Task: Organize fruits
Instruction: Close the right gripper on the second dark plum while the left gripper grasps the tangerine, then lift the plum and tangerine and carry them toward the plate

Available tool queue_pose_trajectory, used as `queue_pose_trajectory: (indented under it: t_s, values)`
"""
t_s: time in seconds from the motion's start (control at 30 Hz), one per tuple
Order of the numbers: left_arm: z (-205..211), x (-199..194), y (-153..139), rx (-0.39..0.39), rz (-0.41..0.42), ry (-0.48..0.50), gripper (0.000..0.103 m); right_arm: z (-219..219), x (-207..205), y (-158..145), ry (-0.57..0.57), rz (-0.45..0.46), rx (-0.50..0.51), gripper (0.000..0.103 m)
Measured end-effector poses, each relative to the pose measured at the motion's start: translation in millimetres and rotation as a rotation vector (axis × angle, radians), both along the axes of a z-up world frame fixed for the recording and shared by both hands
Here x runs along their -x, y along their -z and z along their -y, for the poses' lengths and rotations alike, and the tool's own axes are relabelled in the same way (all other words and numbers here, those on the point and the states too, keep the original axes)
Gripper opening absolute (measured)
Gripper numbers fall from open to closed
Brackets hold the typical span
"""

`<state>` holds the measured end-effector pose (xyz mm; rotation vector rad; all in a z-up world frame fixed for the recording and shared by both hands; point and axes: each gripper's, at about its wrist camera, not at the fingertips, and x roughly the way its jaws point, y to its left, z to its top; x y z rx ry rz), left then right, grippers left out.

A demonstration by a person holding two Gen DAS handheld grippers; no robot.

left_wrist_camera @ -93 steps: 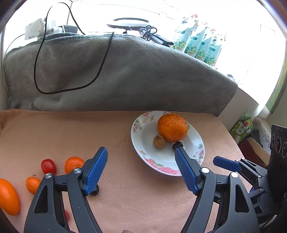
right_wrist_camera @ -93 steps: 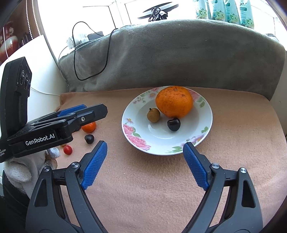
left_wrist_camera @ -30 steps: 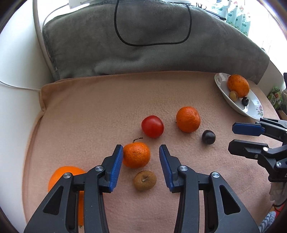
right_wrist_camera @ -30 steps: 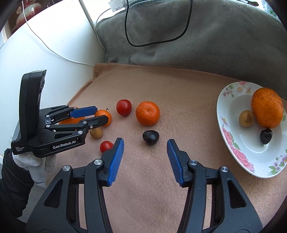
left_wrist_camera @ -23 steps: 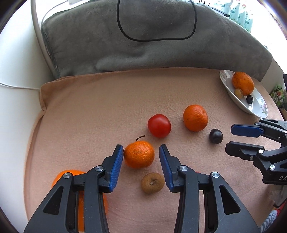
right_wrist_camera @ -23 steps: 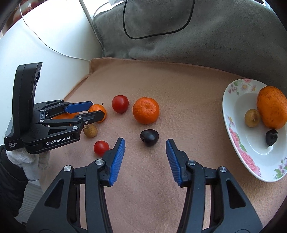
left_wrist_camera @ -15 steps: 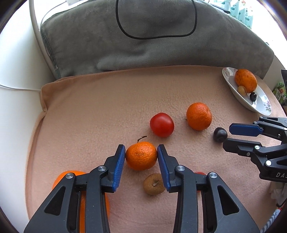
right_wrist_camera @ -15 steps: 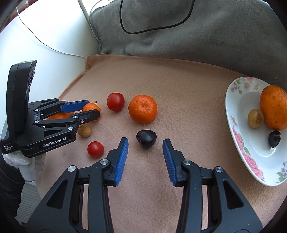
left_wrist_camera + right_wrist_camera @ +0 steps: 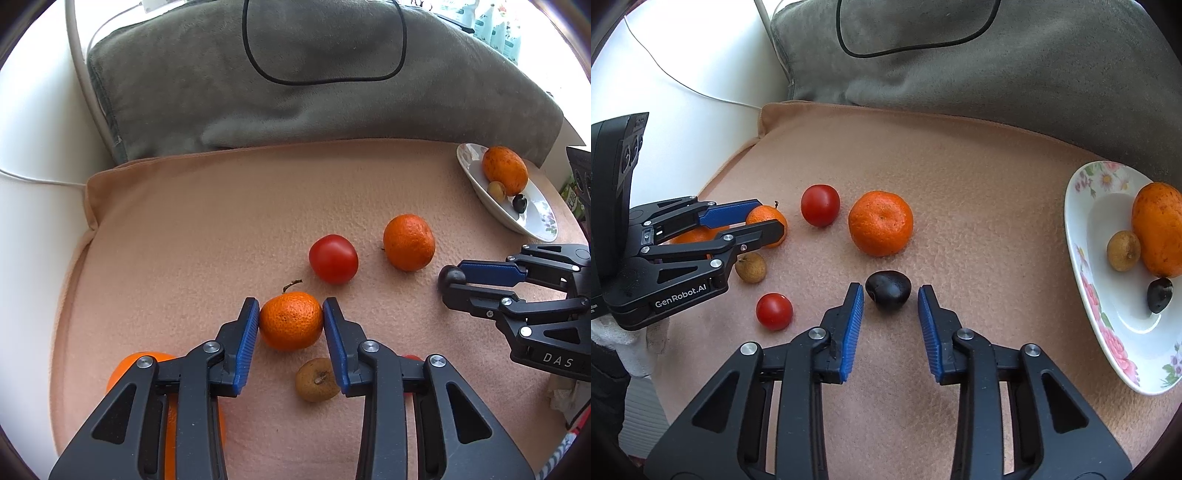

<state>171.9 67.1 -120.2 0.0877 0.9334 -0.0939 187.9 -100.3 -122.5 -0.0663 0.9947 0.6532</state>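
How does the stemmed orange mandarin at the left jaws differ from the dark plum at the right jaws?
The stemmed orange mandarin is larger, bright and pebbled; the dark plum is small, smooth, near-black. The left gripper pads touch the mandarin; the right gripper jaws flank the plum with gaps. Both rest on the peach cloth.

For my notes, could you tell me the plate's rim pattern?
Pink and purple flowers on white plate, clearest in the right wrist view.

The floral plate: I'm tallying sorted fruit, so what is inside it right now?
The floral plate holds a large orange fruit, a small brown fruit and a small dark fruit. Its far right part runs out of view, so anything there is unseen.
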Motion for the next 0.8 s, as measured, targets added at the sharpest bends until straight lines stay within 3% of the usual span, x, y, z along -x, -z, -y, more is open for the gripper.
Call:
queue_pose_trajectory:
  t_s: [0.13,0.8]
  values:
    - [-0.6,1.3,-0.4,0.003,0.003,-0.002,0.034,-2.2,-0.3,0.1,0.001,0.008,0.006,0.026]
    - [0.0,13.9,-22.9,0.093,0.06,-0.013,0.034,30.6,22.0,-22.2,0.038,0.059,-0.044,0.025]
